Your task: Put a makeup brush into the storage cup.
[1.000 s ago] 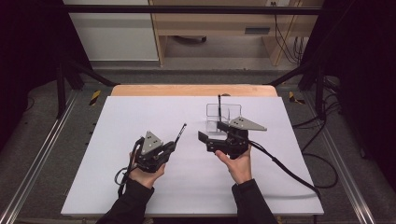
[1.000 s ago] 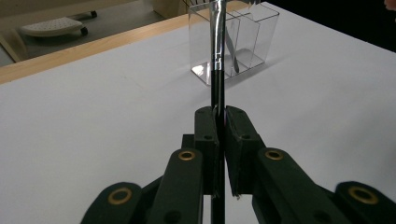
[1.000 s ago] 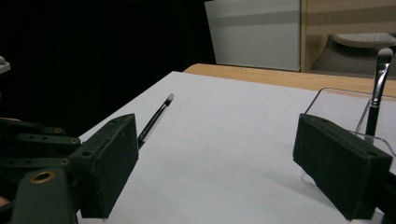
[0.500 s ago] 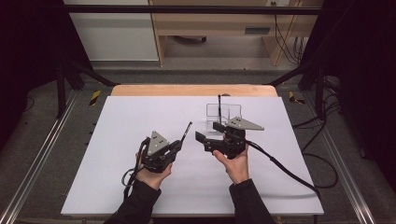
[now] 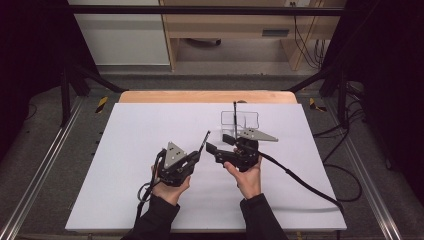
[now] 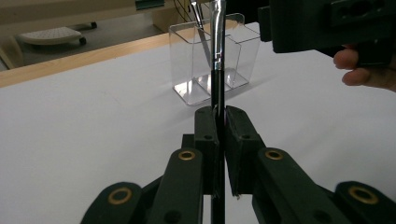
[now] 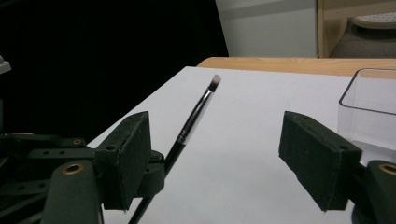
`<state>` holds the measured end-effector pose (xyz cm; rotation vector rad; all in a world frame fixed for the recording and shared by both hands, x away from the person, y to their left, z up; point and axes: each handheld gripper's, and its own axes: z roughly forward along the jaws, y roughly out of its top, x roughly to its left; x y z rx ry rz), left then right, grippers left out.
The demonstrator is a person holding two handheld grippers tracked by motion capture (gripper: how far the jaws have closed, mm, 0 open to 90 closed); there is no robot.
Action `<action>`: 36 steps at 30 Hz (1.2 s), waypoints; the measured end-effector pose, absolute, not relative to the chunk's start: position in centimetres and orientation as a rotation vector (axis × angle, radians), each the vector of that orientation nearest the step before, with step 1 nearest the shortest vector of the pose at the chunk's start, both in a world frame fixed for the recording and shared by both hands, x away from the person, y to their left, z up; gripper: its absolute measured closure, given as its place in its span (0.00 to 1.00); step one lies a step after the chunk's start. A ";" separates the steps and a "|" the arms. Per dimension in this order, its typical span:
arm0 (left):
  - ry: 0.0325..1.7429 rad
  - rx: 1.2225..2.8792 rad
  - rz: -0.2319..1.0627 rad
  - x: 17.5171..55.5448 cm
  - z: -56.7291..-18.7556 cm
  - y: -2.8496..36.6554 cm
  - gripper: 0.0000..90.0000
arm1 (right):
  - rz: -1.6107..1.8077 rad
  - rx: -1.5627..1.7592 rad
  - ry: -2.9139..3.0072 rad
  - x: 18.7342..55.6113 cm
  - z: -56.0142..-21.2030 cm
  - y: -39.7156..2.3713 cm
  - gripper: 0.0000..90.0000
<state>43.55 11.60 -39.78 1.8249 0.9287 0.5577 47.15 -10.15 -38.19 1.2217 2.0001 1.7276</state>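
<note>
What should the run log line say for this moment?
left gripper: shut on brush | right gripper: open, jaws closing, nothing between | organizer: holds another brush

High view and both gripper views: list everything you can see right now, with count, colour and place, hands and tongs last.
Brush: one, black handle, pale tip, clamped in the left tongs, pointing up toward the holder.
Holder: one, clear plastic with compartments, far right of the sheet; another dark brush stands in it.
Sheet: one, white, covering the table.
Table: one, wooden edge showing at the far side.
Left tongs: black, shut on the brush.
Right tongs: black, open, jaws just been closing, nothing between them.
</note>
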 end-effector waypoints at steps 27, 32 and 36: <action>0.948 1.766 0.521 43.3 -40.4 10.1 0.93 | 1.760 1.329 1.996 47.6 -39.2 -9.3 0.51; 0.947 1.761 0.519 43.2 -40.3 10.1 0.93 | 1.787 1.343 1.993 47.6 -39.2 -9.3 0.58; 0.942 1.759 0.521 43.1 -40.3 10.0 0.93 | 1.800 1.351 1.997 47.6 -39.2 -9.2 0.63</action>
